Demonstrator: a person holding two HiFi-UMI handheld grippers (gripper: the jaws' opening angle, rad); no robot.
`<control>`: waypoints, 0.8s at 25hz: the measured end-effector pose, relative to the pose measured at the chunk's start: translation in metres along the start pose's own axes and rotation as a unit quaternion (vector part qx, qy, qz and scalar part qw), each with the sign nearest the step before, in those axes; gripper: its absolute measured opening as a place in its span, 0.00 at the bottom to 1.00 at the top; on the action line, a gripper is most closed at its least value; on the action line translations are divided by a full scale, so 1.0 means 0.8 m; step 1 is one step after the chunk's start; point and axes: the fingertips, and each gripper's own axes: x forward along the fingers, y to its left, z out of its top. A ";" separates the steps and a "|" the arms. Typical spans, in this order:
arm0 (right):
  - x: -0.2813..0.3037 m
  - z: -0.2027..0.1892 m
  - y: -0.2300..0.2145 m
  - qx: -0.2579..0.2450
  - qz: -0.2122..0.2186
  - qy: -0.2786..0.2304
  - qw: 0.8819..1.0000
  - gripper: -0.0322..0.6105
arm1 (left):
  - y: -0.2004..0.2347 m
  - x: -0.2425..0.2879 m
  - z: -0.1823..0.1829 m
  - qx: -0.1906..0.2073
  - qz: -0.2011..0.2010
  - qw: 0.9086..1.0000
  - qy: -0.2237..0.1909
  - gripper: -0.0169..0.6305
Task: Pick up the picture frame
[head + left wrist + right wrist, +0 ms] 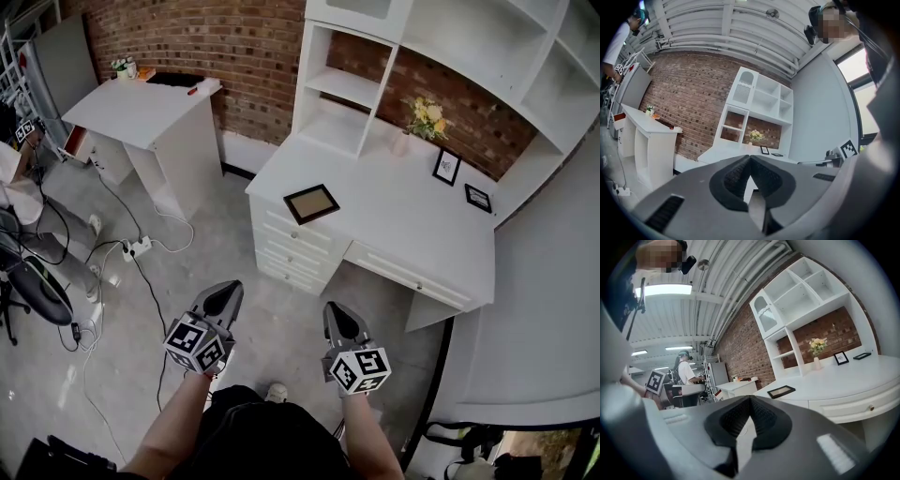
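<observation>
A dark picture frame [311, 202] [781, 391] lies flat near the left front corner of the white desk [412, 225]. Both grippers hover over the floor in front of the desk, well short of the frame, and point level toward it. My left gripper [228, 289] [750, 159] is shut, its tips meeting with nothing between them. My right gripper [334, 309] [750, 399] is shut and empty too. In the left gripper view the flat frame is hidden behind the jaws.
Two small upright frames [446, 167] [478, 198] and a vase of flowers [424, 120] stand at the desk's back. Drawers [291, 248] face me. A second white table [141, 108] stands to the left. Cables and a power strip [139, 248] lie on the floor near an office chair [37, 286].
</observation>
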 end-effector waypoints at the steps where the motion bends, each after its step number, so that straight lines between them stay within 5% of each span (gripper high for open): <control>1: 0.002 0.000 -0.005 0.003 -0.001 0.000 1.000 0.05 | -0.001 0.003 -0.001 -0.001 0.001 1.000 0.000 0.02; 20: 0.076 0.001 -0.054 0.020 -0.032 0.006 0.999 0.05 | 0.034 0.093 -0.009 0.003 -0.029 0.999 0.022 0.02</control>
